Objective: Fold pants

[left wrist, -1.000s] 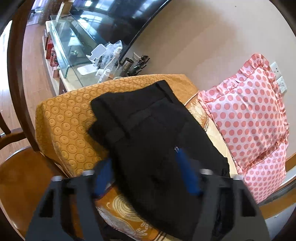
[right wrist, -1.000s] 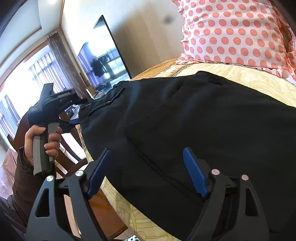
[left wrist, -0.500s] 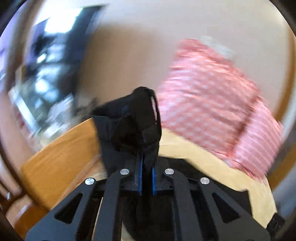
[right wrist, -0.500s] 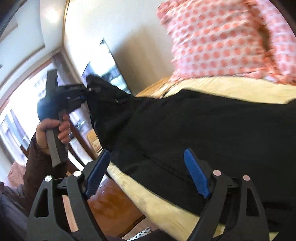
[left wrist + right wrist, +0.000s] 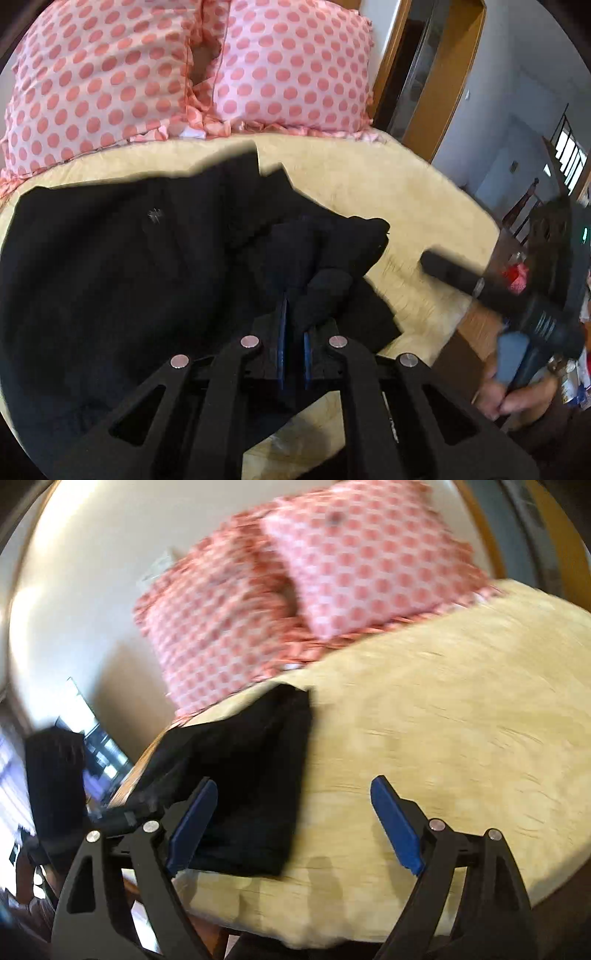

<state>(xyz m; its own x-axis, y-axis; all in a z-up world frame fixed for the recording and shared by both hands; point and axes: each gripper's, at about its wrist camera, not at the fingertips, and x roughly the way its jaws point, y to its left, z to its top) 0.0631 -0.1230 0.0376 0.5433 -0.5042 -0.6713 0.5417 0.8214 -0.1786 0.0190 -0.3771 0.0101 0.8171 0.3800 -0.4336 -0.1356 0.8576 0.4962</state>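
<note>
The black pants (image 5: 122, 266) lie folded over on the yellow cushion (image 5: 388, 192). My left gripper (image 5: 293, 332) is shut on a bunched end of the pants and holds it over the rest of the fabric. In the right wrist view the pants (image 5: 251, 775) show as a dark folded stack at the cushion's left part. My right gripper (image 5: 291, 823) is open and empty, above the cushion (image 5: 443, 720) beside the pants' right edge. The left gripper's body (image 5: 55, 786) shows blurred at the far left.
Two pink polka-dot pillows (image 5: 110, 74) (image 5: 351, 561) lean against the wall behind the cushion. A wooden door frame (image 5: 424, 74) stands at the right. The right hand-held gripper and hand (image 5: 524, 321) are at the cushion's right edge.
My left gripper closed on the pants' end, lifted it and carried it over across the rest of the pants. My right gripper swung right, off the fabric, staying open.
</note>
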